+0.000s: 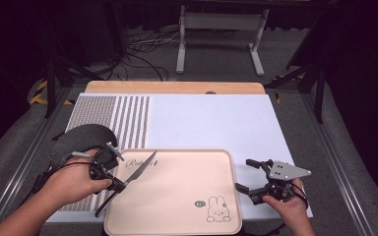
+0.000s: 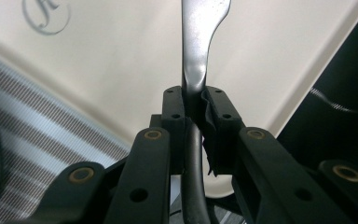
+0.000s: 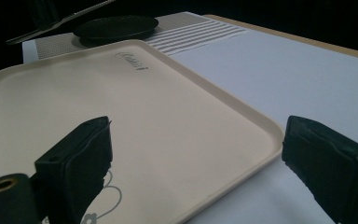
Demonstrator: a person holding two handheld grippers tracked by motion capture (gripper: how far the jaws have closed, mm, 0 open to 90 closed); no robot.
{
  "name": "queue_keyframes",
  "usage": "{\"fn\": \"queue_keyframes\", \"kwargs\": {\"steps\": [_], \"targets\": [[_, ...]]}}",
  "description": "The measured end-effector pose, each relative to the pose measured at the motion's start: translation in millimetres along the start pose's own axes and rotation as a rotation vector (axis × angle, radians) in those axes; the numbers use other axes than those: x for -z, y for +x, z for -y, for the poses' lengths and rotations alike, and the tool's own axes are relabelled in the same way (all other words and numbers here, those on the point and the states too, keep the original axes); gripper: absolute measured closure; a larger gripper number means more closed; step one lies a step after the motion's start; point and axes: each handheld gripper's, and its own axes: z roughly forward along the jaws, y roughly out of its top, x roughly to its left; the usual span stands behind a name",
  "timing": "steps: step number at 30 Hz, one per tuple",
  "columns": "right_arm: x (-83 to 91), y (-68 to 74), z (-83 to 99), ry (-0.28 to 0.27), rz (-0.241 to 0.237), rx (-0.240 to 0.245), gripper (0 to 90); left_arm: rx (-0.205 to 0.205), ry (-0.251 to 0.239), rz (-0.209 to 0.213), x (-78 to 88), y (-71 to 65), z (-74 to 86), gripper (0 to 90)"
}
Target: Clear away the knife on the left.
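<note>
A table knife [image 1: 137, 173] with a silver blade and black handle hangs over the left part of a cream tray [image 1: 177, 196]. My left gripper [image 1: 117, 185] is shut on the knife where blade meets handle; in the left gripper view the blade [image 2: 200, 42] rises from between the closed jaws over the tray [image 2: 121, 70]. My right gripper [image 1: 243, 174] stands open at the tray's right edge, nothing between its fingers. In the right gripper view its pads [image 3: 81, 154] straddle the tray's near corner [image 3: 256, 140].
A dark round plate [image 1: 81, 140] lies on a striped mat [image 1: 123, 120] at the left, behind my left hand. The tray carries a rabbit drawing [image 1: 217, 209] near its front right. White sheet [image 1: 211, 123] covers the table beyond.
</note>
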Motion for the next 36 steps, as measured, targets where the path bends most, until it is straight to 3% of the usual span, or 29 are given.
{"fn": "queue_keyframes", "kwargs": {"steps": [8,28,36], "targets": [[-0.2,0.3,0.6,0.004,-0.003,0.002,9.7,-0.002,0.001,0.013,-11.6,-4.4,-8.2,80.5],[0.7,0.1,0.8,0.003,-0.004,0.003,9.8,0.042,0.033,0.068,-46.4,-5.0,-19.1,80.4],[0.4,0.2,1.0,0.004,-0.007,-0.001,9.9,0.058,0.060,0.051,-57.8,-3.3,-17.8,80.4]]}}
